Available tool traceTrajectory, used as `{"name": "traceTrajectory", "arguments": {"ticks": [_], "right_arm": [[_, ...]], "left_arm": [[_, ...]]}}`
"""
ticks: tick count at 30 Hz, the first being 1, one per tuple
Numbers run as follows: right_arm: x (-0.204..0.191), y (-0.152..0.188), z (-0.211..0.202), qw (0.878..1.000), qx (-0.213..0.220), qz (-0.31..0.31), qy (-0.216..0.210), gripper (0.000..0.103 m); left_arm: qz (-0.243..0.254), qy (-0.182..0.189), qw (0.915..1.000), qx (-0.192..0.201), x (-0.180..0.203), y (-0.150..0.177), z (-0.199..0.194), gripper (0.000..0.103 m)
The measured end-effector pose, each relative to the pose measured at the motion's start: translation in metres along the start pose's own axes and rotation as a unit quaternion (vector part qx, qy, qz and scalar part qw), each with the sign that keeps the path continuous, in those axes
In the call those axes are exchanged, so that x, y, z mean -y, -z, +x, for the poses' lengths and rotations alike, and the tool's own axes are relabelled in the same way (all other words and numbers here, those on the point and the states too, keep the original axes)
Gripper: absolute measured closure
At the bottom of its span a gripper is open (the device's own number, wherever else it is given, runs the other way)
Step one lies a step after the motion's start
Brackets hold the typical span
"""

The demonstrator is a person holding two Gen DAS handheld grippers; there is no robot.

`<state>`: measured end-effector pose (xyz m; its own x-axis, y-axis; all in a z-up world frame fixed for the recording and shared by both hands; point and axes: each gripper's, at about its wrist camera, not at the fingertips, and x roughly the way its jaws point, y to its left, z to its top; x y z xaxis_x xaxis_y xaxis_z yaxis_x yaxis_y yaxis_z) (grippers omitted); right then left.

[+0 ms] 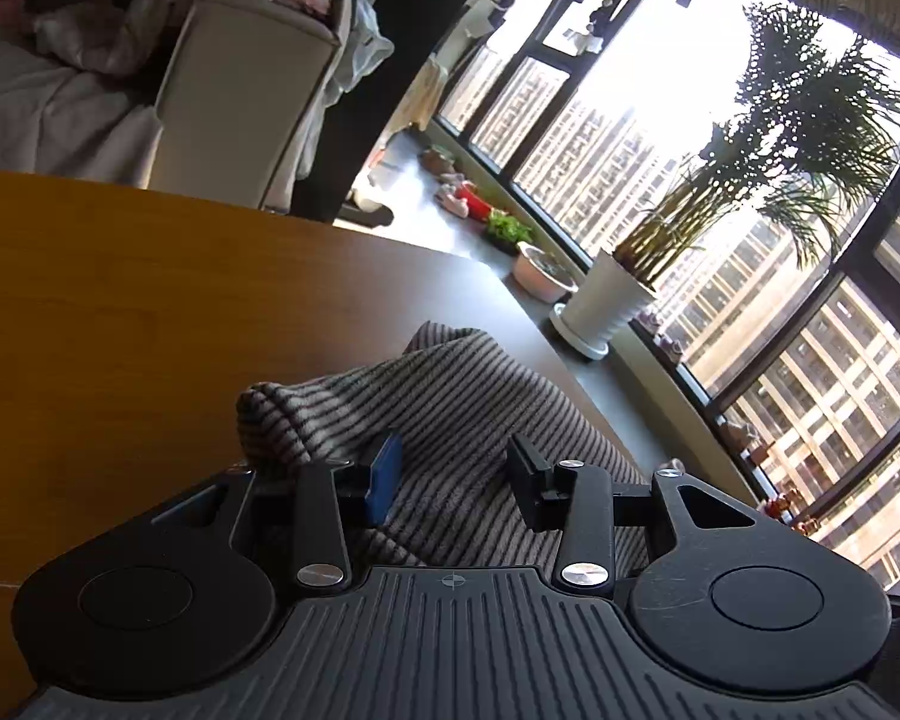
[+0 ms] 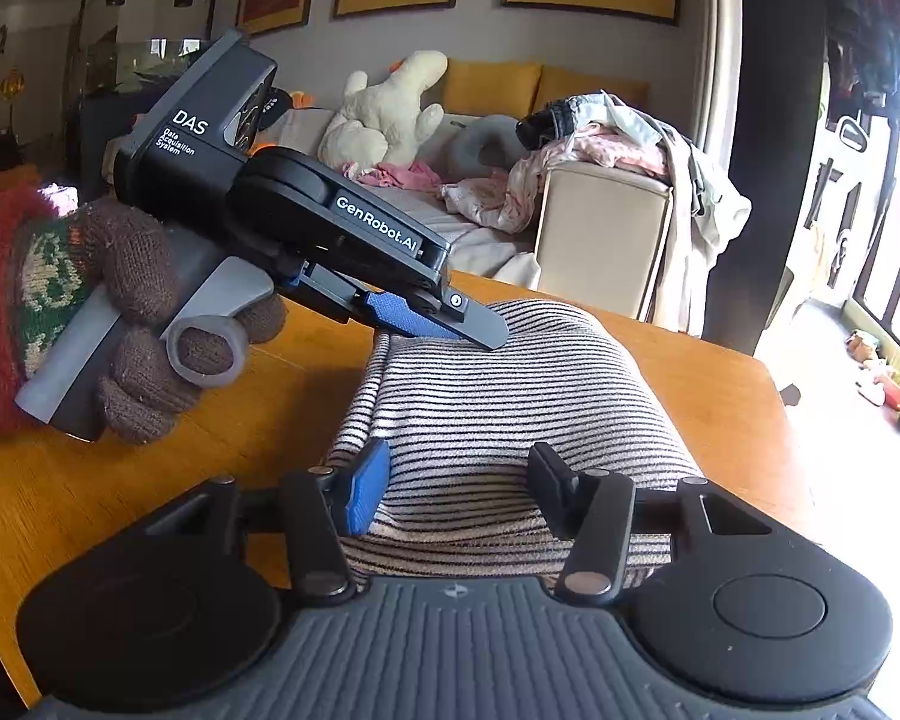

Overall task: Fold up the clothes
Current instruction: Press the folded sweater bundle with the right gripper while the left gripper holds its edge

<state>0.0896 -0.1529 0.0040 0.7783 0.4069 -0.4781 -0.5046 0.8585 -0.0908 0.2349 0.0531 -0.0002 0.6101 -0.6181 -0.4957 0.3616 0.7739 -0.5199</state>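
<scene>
On the wooden counter (image 1: 120,300), the left tool (image 1: 453,474) hangs apart over the striped garment (image 1: 450,396). From the right wrist, the right tool (image 2: 459,486) gapes above the folded bundle; probably smoothing, then another fold.

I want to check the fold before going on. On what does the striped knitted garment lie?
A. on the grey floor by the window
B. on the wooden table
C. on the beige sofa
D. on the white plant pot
B: the grey-and-black striped knitted garment lies folded on the orange-brown wooden table, with the left gripper over its far edge, and the sofa stands behind.
</scene>
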Motion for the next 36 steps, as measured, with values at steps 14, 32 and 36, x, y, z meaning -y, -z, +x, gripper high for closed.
{"name": "traceTrajectory", "arguments": {"ticks": [14,32,36], "right_arm": [[-0.005,0.010,0.016,0.999,-0.018,-0.008,0.041,0.000],[0.112,0.031,0.039,0.956,-0.046,0.288,-0.013,0.000],[0.105,0.034,0.034,0.956,-0.045,0.285,-0.046,0.014]], "left_arm": [[0.013,-0.003,0.9999,0.008,0.003,0.005,-0.001,0.059],[0.022,0.000,0.9997,0.014,0.003,0.010,-0.003,0.059],[0.023,0.002,0.9997,0.012,0.001,0.008,-0.001,0.059]]}}
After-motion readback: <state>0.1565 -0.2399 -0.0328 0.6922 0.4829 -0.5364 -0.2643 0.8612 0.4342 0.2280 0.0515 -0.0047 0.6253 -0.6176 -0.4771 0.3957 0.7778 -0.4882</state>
